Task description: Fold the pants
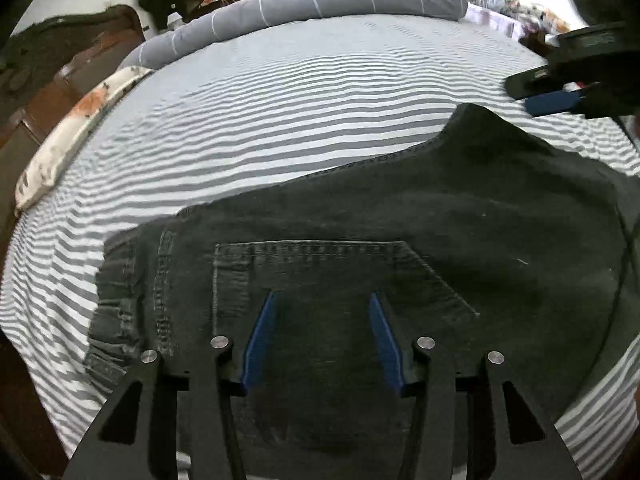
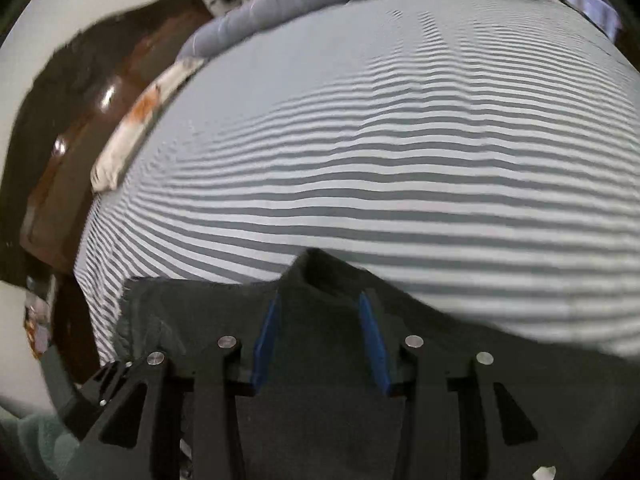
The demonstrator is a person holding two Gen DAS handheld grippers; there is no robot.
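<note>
Pants (image 1: 400,208): dark denim, flat on striped bed (image 1: 280,92). Soft, limp, fairly heavy; likely drapes when lifted. Suggested hold: waistband (image 1: 120,300), hems. Left gripper (image 1: 322,300), right gripper (image 2: 318,300): both parted above fabric, holding nothing.

Dark grey denim pants (image 1: 360,216) are spread on a grey-and-white striped bedsheet (image 1: 260,92), beneath the open-jawed left gripper (image 1: 322,300).

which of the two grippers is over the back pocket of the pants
The left gripper: its open blue fingers hang over the stitched back pocket of the dark pants. The right gripper is farther off, past the raised peak.
</note>
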